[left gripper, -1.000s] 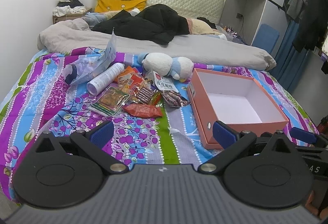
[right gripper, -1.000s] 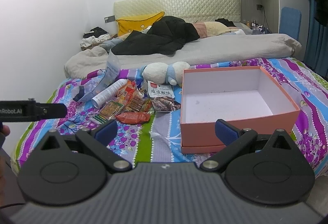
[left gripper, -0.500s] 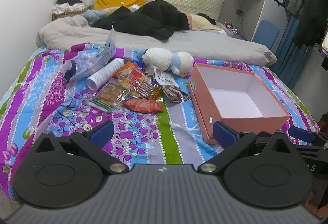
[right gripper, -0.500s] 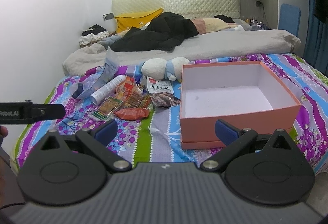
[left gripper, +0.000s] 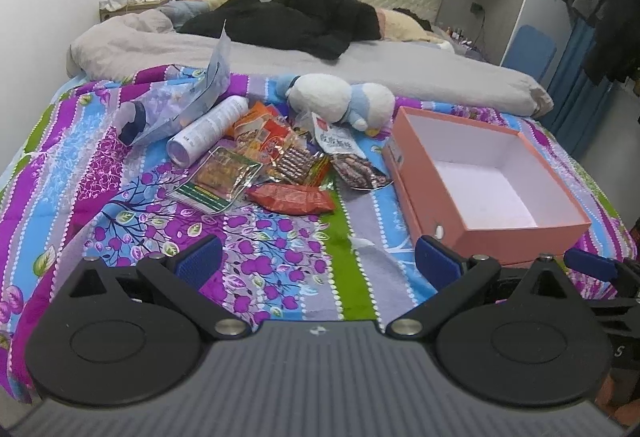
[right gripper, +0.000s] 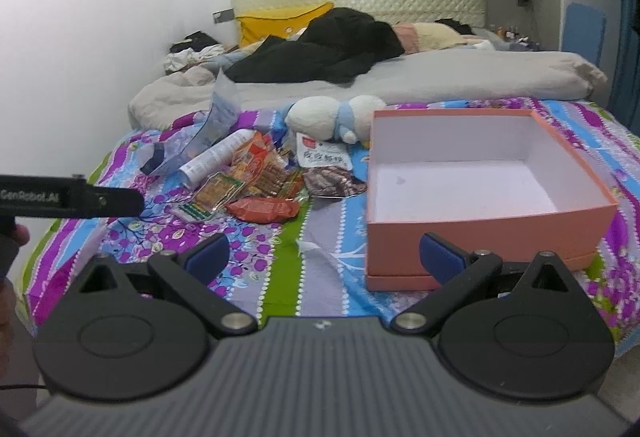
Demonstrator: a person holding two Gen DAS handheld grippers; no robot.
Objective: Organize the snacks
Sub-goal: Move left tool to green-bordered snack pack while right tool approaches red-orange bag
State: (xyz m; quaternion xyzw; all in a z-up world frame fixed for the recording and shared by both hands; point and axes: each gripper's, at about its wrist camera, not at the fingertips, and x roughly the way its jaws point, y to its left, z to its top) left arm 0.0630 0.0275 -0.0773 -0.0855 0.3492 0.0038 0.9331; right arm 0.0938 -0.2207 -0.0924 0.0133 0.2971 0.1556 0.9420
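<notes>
Bedspread (left gripper: 280, 261): snack pile (left gripper: 276, 165) untouched, pink box (left gripper: 480, 173) seemingly empty; left gripper (left gripper: 318, 263), right gripper (right gripper: 324, 257) gaping, nothing held.

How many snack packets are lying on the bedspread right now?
At least 5, all left of the open pink cardboard box: red packet nearest; clear green-edged packet; orange packet; brown striped packet; white-labelled packet by the plush toy. Overlaps may hide more.
</notes>
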